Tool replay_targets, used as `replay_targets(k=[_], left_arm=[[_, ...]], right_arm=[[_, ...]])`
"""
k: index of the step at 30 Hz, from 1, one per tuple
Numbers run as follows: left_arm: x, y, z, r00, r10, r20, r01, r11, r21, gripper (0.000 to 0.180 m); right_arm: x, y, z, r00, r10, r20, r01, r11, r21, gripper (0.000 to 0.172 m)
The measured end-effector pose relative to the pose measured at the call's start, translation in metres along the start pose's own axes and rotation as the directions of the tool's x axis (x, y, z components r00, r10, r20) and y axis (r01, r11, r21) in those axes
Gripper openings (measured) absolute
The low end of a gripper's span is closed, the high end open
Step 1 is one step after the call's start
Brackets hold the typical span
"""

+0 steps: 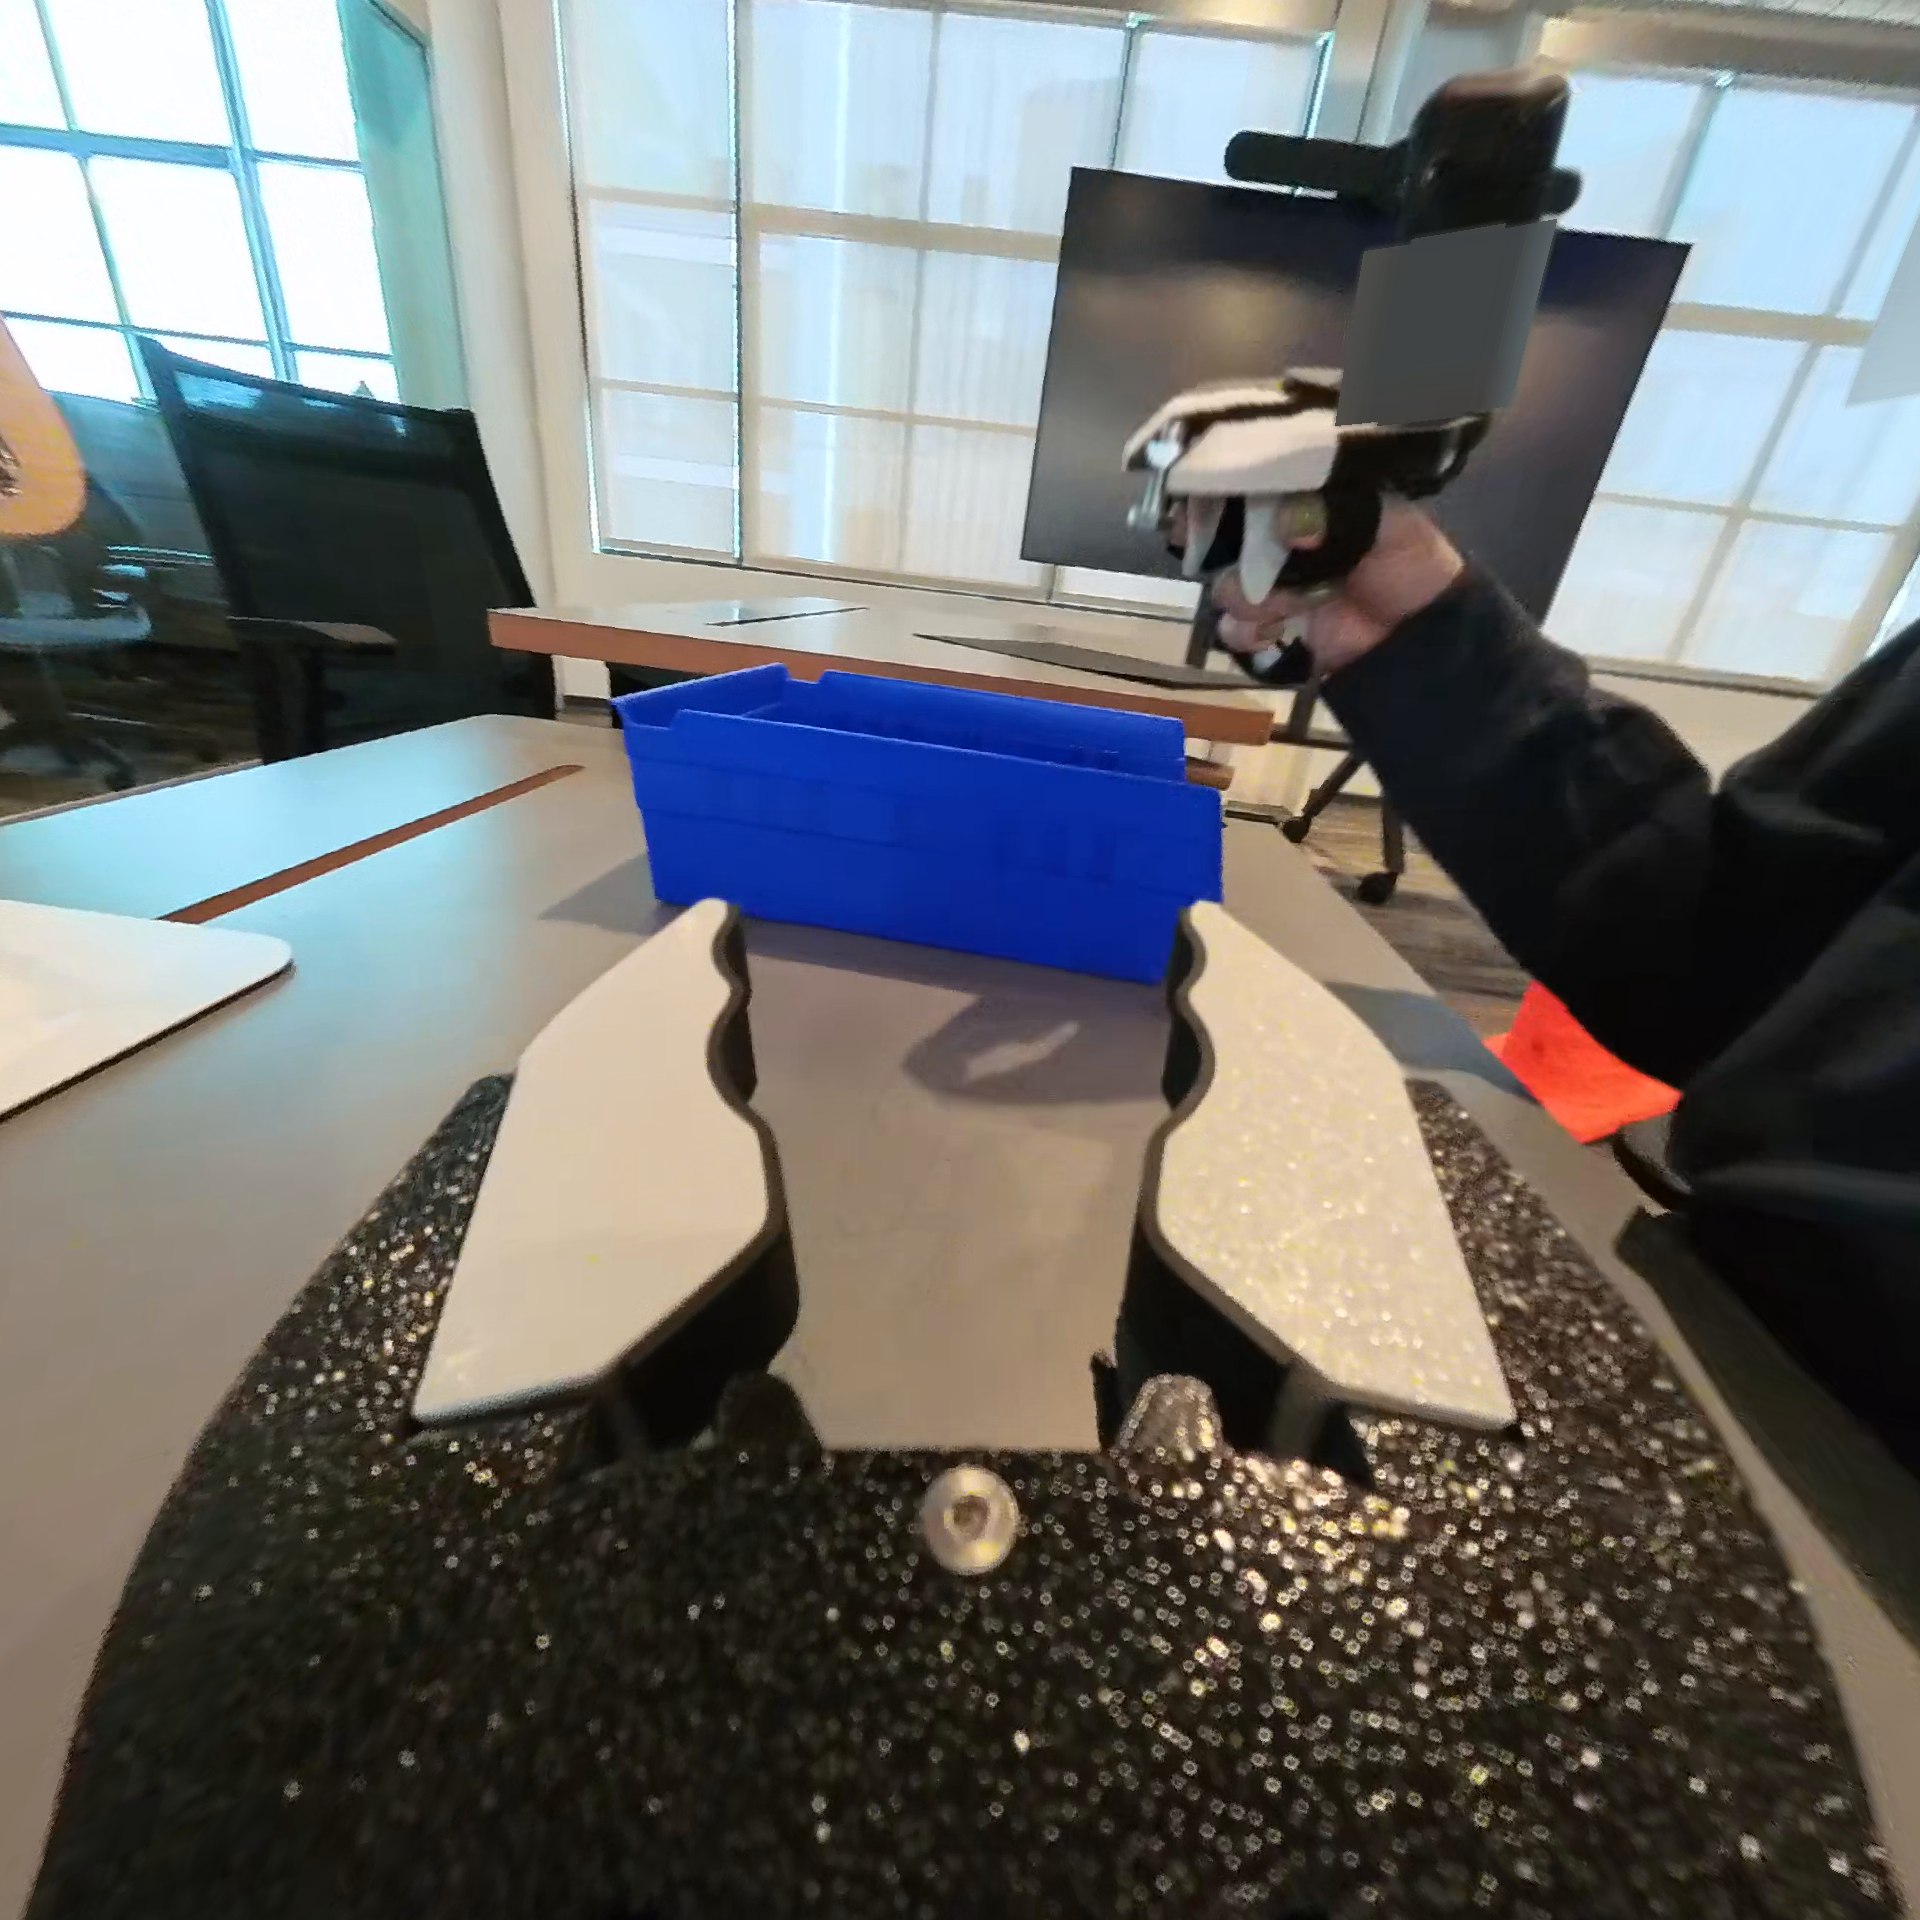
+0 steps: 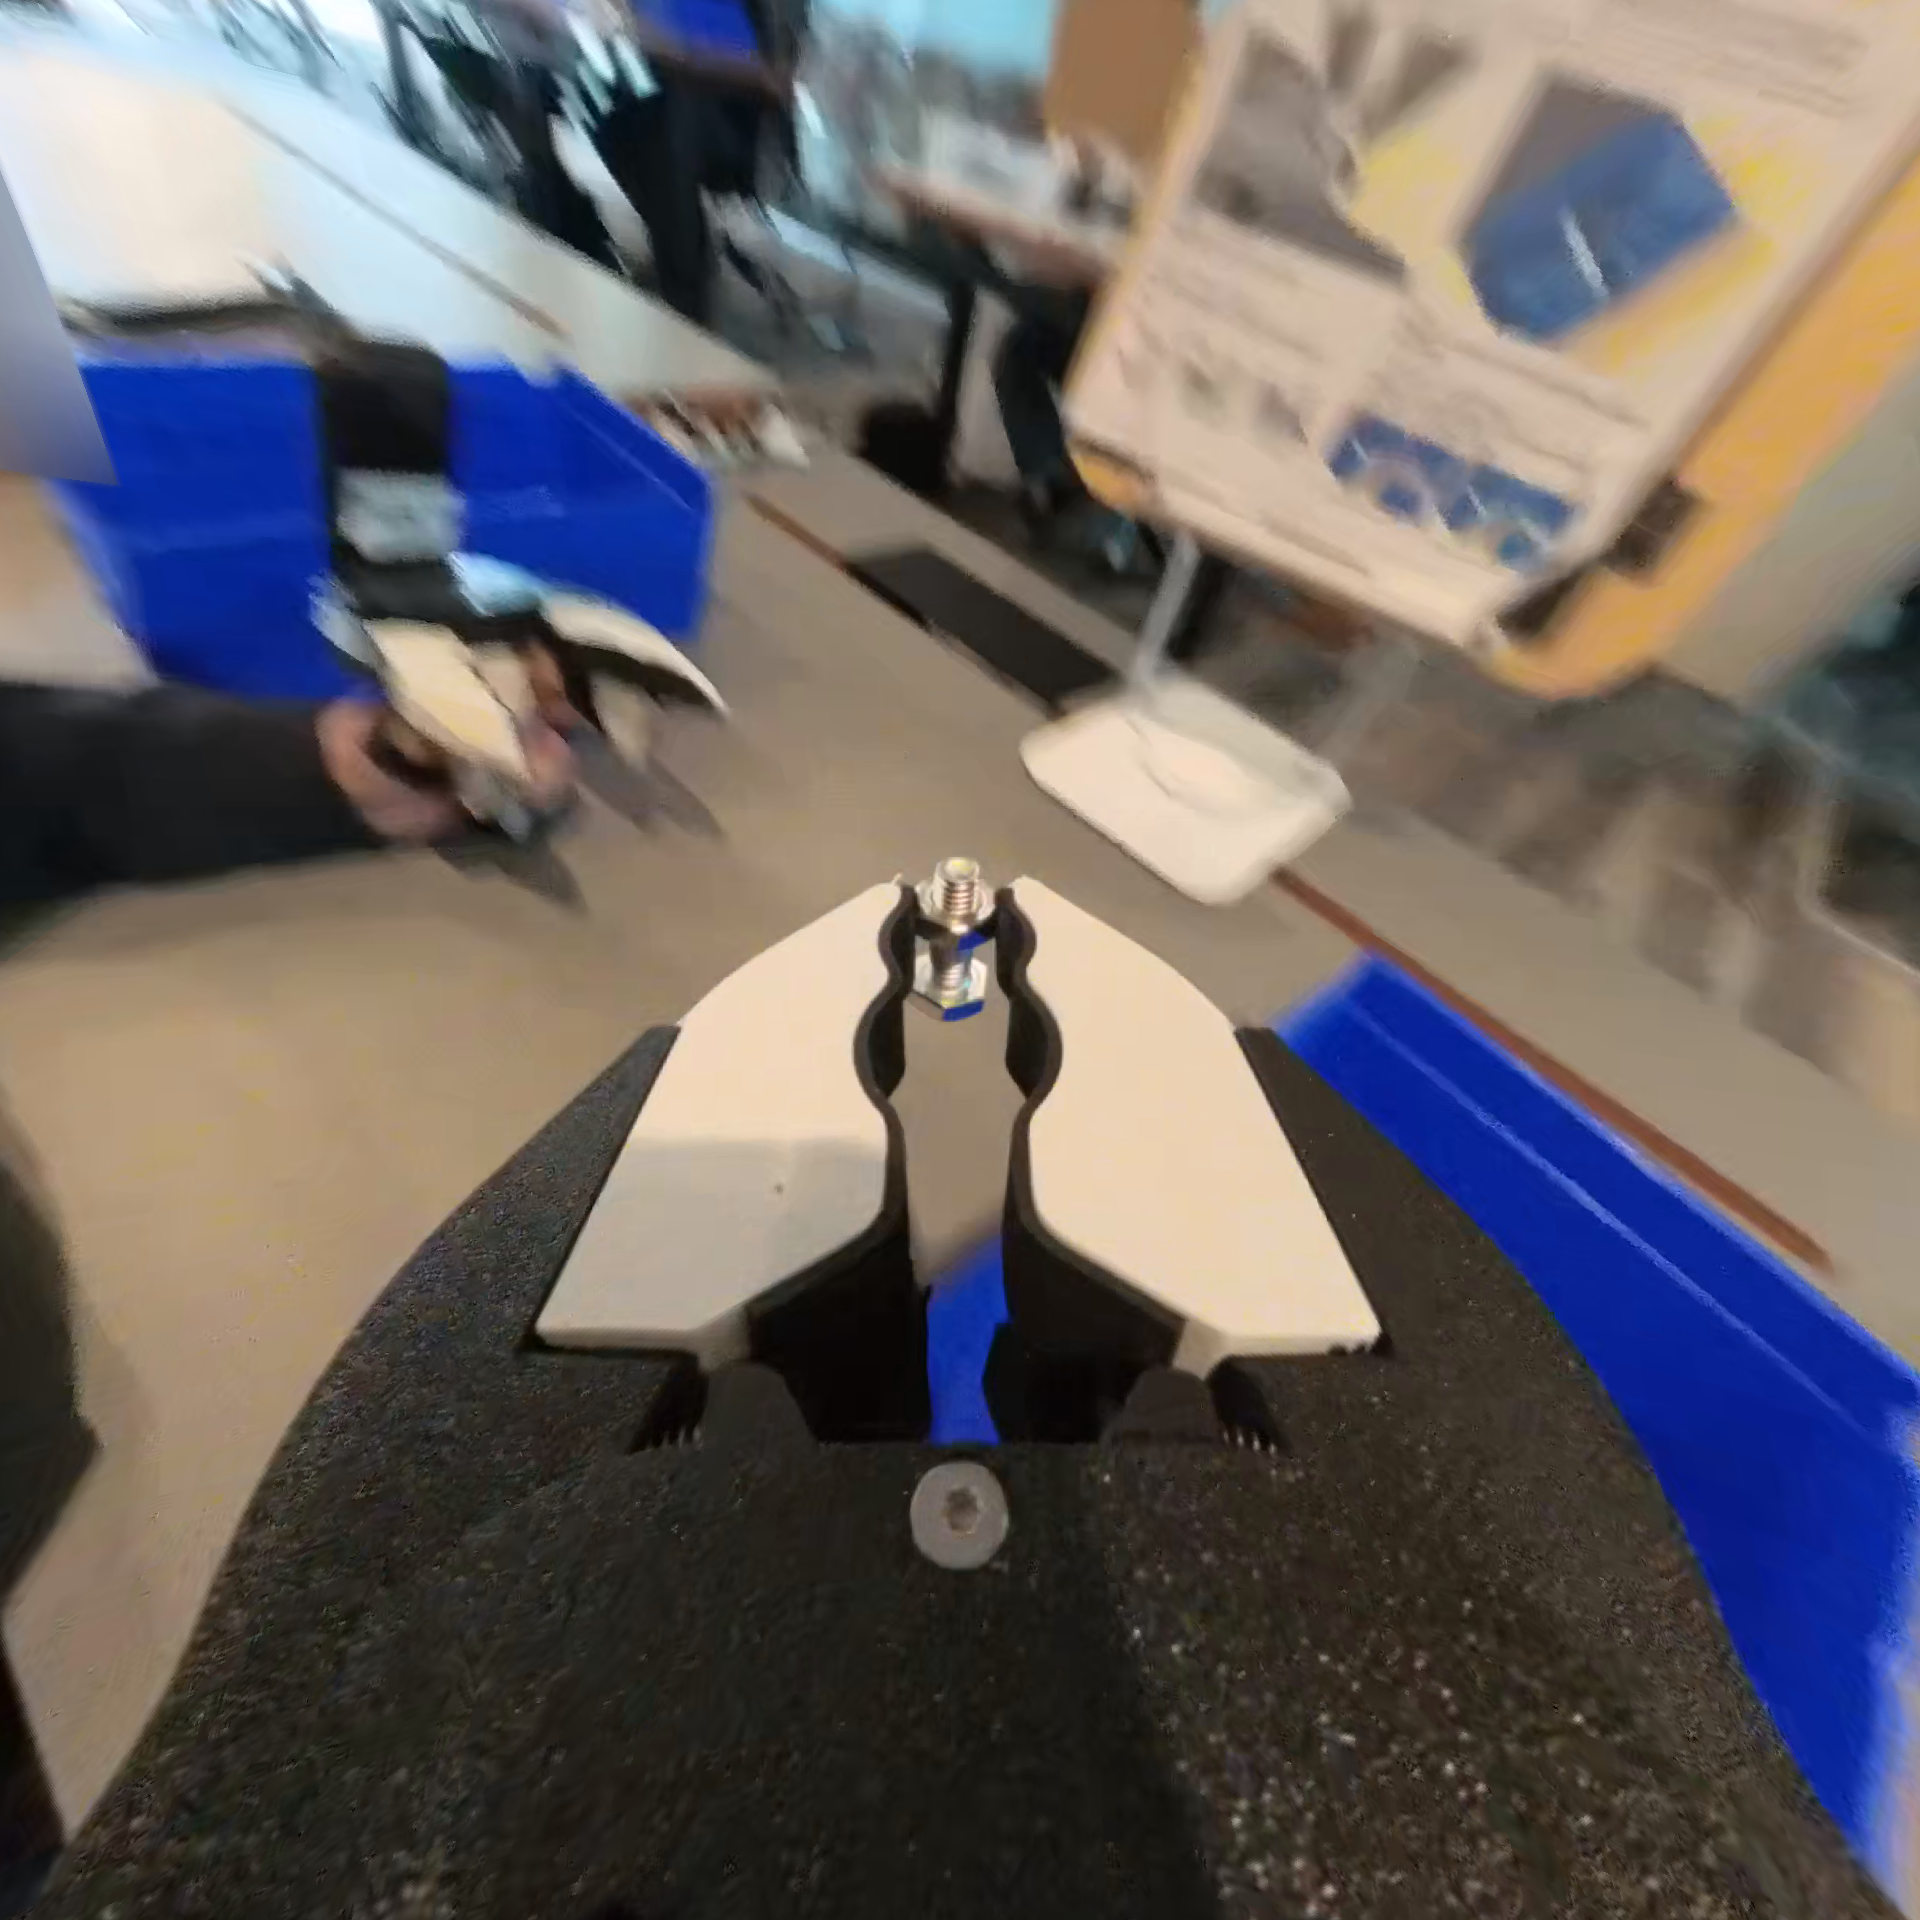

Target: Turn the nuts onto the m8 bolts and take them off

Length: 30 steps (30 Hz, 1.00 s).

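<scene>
My left gripper [image 1: 956,925] is open wide and holds nothing. It hovers low over the grey table [image 1: 312,1039], pointing at a blue bin [image 1: 914,831]. It also shows blurred in the right wrist view [image 2: 582,717]. My right gripper [image 2: 954,899] is shut on a silver bolt [image 2: 954,940]. The pads press on the nut [image 2: 954,906] threaded near its end, and the hex head [image 2: 951,1003] sits lower between the fingers. In the left wrist view the right gripper [image 1: 1153,483] is raised at the upper right with the bolt [image 1: 1143,499] at its tips.
A second blue bin [image 2: 1558,1247] lies under my right gripper, and the first blue bin [image 2: 582,488] shows behind the left one. A white pad [image 1: 104,987] is at the left, an orange-red object [image 1: 1569,1060] at the right edge. A chair [image 1: 343,540], a dark screen [image 1: 1195,364] and another table [image 1: 831,634] stand behind.
</scene>
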<state>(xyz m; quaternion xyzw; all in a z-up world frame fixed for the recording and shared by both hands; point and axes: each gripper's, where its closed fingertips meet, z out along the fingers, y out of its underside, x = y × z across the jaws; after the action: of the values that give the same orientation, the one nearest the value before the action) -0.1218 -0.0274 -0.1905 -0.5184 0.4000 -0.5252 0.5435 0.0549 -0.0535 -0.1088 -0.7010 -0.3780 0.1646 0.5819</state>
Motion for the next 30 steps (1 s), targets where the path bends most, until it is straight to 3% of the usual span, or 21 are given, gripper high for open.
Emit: replay_targets(k=[4, 7, 10, 12, 15, 21, 24, 27, 30], left_arm=[[-0.002, 0.002, 0.0, 0.999, 0.023, 0.027, -0.023, 1.0, -0.005, 0.074], [-0.002, 0.004, 0.001, 0.999, 0.025, 0.03, -0.024, 1.0, -0.013, 0.073], [-0.001, 0.005, 0.002, 0.999, 0.03, 0.03, -0.03, 0.999, -0.016, 0.073], [0.001, 0.006, 0.003, 0.999, 0.03, 0.02, -0.03, 0.999, -0.016, 0.071], [0.001, 0.011, 0.005, 0.999, 0.045, 0.016, -0.044, 0.998, -0.049, 0.071], [0.001, 0.009, 0.004, 0.999, 0.048, 0.021, -0.048, 0.998, -0.037, 0.069], [0.001, 0.009, 0.004, 0.999, 0.047, 0.02, -0.046, 0.998, -0.035, 0.069], [0.001, 0.009, 0.004, 0.999, 0.048, 0.021, -0.047, 0.998, -0.037, 0.069], [-0.001, 0.008, 0.003, 0.998, 0.05, 0.034, -0.049, 0.998, -0.032, 0.066]], right_arm=[[0.048, 0.08, -0.026, 0.998, -0.042, -0.04, 0.025, 0.934, -0.356, 0.014], [0.055, 0.118, -0.018, 0.991, -0.103, 0.082, 0.129, 0.872, -0.471, 0.014], [0.059, 0.161, -0.008, 0.978, -0.093, 0.187, 0.193, 0.744, -0.64, 0.014], [0.063, 0.186, -0.004, 0.973, -0.078, 0.219, 0.214, 0.663, -0.717, 0.015], [0.066, 0.207, 0.001, 0.972, -0.038, 0.232, 0.207, 0.605, -0.769, 0.015], [0.068, 0.222, -0.002, 0.973, -0.021, 0.229, 0.204, 0.538, -0.818, 0.015], [0.07, 0.223, -0.003, 0.978, -0.01, 0.208, 0.18, 0.541, -0.821, 0.026], [0.078, 0.213, 0.0, 0.988, -0.04, 0.149, 0.144, 0.587, -0.796, 0.026], [0.096, 0.173, -0.003, 0.993, -0.082, -0.082, 0.0, 0.708, -0.706, 0.022]])
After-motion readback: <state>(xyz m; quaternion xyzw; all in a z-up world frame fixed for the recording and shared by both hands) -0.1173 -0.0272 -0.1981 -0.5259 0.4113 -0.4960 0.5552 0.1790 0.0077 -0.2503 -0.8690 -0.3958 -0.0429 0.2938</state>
